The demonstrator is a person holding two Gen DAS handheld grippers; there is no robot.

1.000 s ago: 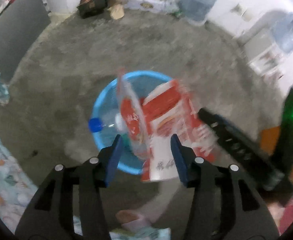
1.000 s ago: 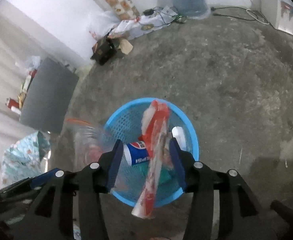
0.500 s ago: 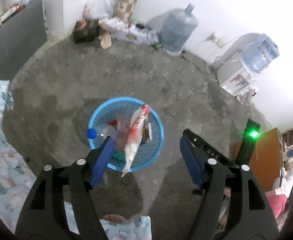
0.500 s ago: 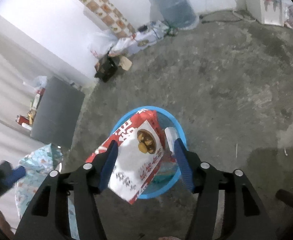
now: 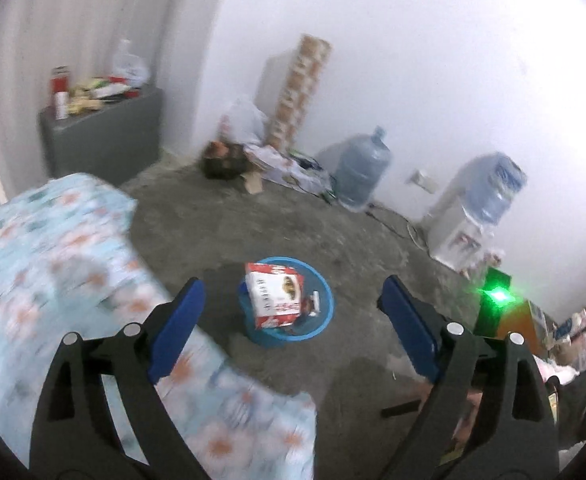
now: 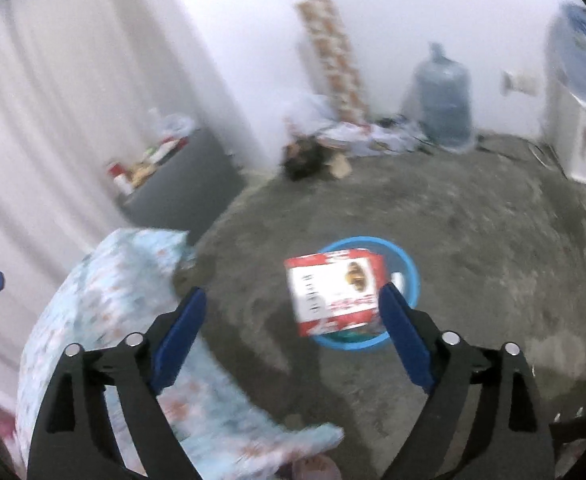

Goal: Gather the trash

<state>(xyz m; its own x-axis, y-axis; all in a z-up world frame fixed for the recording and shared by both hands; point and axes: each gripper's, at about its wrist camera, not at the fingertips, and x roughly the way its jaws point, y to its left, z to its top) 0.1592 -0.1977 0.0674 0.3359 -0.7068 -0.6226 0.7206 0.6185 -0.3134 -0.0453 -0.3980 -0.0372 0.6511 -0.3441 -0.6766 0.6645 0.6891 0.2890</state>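
Observation:
A round blue basket [image 5: 325,312] stands on the grey concrete floor, also in the right wrist view [image 6: 409,268]. A red and white snack bag [image 5: 275,294] lies on top of the trash in it, also in the right wrist view [image 6: 333,292]. My left gripper [image 5: 291,332] is wide open and empty, high above the floor and back from the basket. My right gripper [image 6: 291,332] is wide open and empty, also high and back from it. Both views are blurred.
A bed with a floral blue sheet [image 5: 53,264] fills the lower left. A grey cabinet [image 5: 101,136] stands at the far left wall. Water jugs [image 5: 359,172], a dispenser [image 5: 457,228] and a pile of bags [image 5: 249,152] line the far wall.
Both grippers opened and let the snack bags fall into the basket. Both have since risen and pulled back, so the basket looks smaller and the bed has come into view.

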